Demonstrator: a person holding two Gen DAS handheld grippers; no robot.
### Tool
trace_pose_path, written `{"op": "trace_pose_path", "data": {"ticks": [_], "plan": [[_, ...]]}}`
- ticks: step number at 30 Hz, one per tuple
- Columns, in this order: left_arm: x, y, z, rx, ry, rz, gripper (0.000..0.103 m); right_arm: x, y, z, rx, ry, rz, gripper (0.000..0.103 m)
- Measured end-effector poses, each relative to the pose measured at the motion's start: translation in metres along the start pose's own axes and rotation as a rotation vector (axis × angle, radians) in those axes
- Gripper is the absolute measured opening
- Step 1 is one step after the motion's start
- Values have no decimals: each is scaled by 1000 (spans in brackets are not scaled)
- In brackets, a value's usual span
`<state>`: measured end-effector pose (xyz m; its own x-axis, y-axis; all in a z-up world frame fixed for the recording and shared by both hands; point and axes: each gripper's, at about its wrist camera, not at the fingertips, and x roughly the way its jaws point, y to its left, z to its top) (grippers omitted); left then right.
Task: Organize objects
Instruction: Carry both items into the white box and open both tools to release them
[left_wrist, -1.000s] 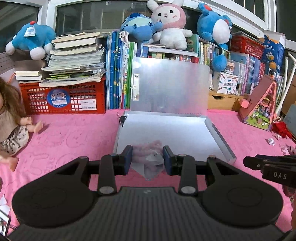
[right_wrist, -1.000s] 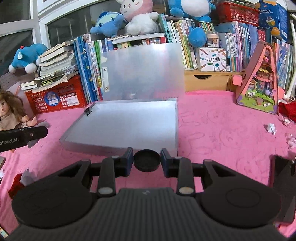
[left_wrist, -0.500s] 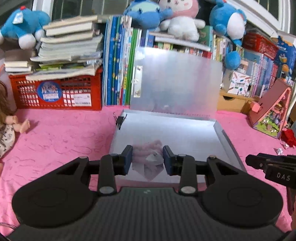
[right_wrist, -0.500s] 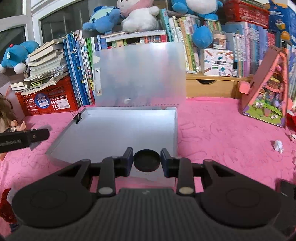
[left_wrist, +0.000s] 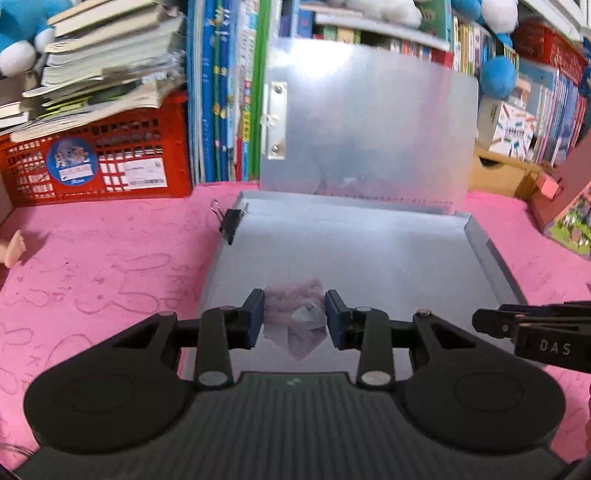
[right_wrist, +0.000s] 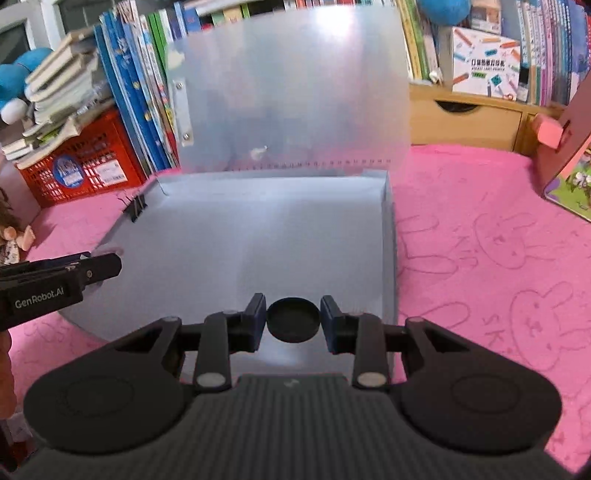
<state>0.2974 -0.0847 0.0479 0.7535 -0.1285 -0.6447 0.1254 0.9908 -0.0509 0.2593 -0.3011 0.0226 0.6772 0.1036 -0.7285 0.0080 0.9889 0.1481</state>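
Box (left_wrist: 354, 254) lies open and bare on the pink cloth. Left tool (left_wrist: 294, 320) pinches a pouch (left_wrist: 295, 317), right tool (right_wrist: 293, 319) a black disc (right_wrist: 293, 319), both over its near edge; neither is placed yet.

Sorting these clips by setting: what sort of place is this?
Probably a child's room or play corner at home: plush toys sit above rows of picture books, and a pink bunny-patterned blanket covers the surface.
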Motion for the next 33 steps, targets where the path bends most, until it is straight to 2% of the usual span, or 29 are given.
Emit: {"op": "trace_pose_path", "data": {"ticks": [13, 18, 27, 29, 30, 33], "plan": [[28, -5, -8, 41, 58, 19, 41, 18, -3, -5, 10, 41, -18, 37], [41, -1, -11, 32, 108, 26, 41, 19, -1, -5, -10, 36, -29, 37], [42, -1, -12, 45, 108, 34, 42, 19, 2, -7, -44, 27, -42, 40], [42, -1, -11, 41, 112, 33, 42, 19, 3, -8, -44, 26, -38, 46], [41, -1, -11, 40, 113, 30, 43, 18, 3, -8, -42, 26, -35, 55], [39, 0, -10, 33, 110, 24, 49, 17, 3, -9, -36, 25, -30, 58]]}}
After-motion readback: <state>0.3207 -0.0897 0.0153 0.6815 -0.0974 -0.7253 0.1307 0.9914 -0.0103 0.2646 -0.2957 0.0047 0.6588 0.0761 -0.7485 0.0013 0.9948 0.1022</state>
